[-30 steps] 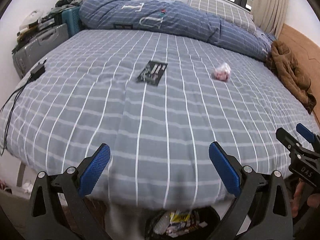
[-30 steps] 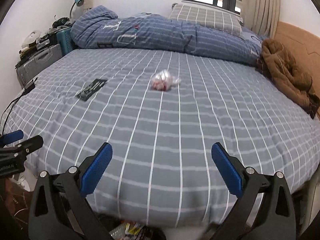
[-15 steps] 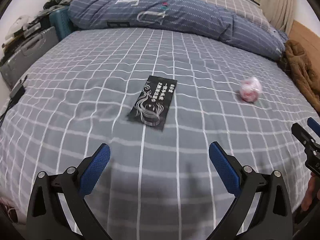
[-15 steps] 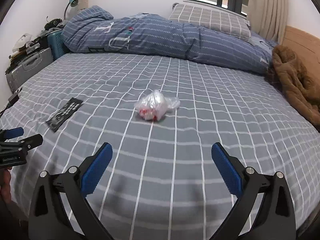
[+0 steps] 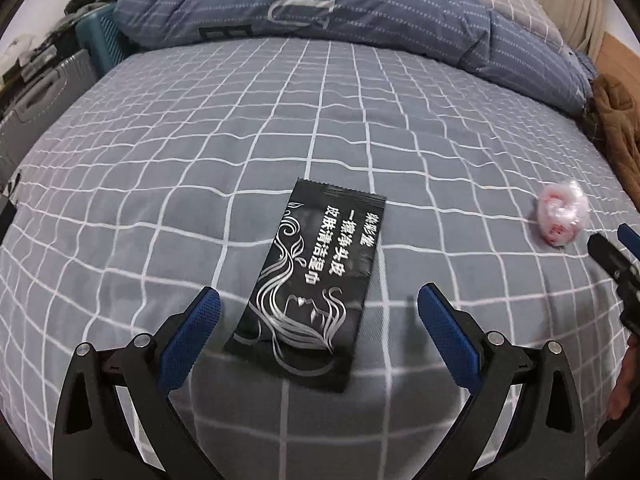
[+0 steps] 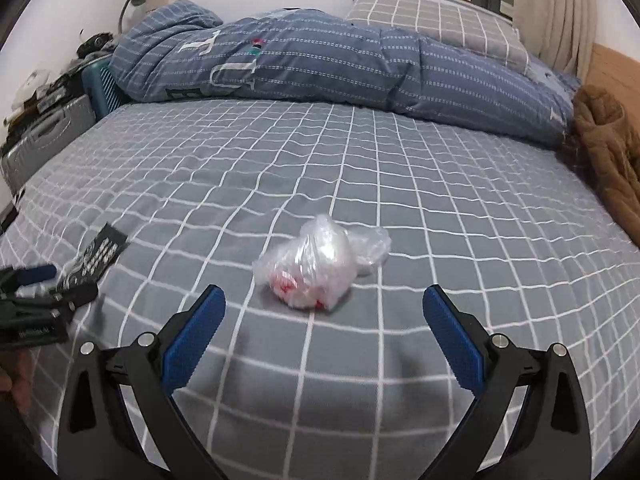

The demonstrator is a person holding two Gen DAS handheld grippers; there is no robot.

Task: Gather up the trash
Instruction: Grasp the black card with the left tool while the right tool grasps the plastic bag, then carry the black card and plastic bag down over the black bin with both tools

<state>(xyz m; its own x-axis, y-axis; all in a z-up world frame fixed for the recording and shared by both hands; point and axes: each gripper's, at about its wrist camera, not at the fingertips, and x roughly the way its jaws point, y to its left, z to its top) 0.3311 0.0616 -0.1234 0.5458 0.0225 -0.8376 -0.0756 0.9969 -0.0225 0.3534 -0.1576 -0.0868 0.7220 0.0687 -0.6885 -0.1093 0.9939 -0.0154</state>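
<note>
We hold our left gripper (image 5: 318, 322) low over the bed, its two blue-padded fingers spread wide with nothing between them but air. Straight ahead of it, and partly framed by the fingers, a black wrapper (image 5: 316, 284) lies flat on the grey checked bedspread (image 5: 200, 168); silver line art and white characters run along its face, and its near end reaches in between the pads without touching either one. Off to the right in this view, a small crumpled plastic bag (image 5: 562, 216) with red and white inside sits on the same cover, well apart from the wrapper, with the tip of our other gripper just beside it at the frame edge.

Our right gripper (image 6: 324, 322) is likewise wide open and empty, its fingers (image 6: 454, 342) hovering above the cover. The plastic bag (image 6: 320, 270) rests just beyond the fingertips, roughly centred between them and not touched. In this view the black wrapper (image 6: 98, 256) shows at the far left, with the left gripper (image 6: 36, 292) partly covering its near end.

Farther back, a rumpled blue striped quilt (image 6: 320, 60) stretches across the head of the bed, with a grey checked pillow (image 6: 432, 20) behind it. A brown garment (image 6: 608, 148) is heaped at the right edge. To the left of the bed stand a grey suitcase (image 6: 44, 136) and a teal case (image 6: 102, 88), cluttered on top.
</note>
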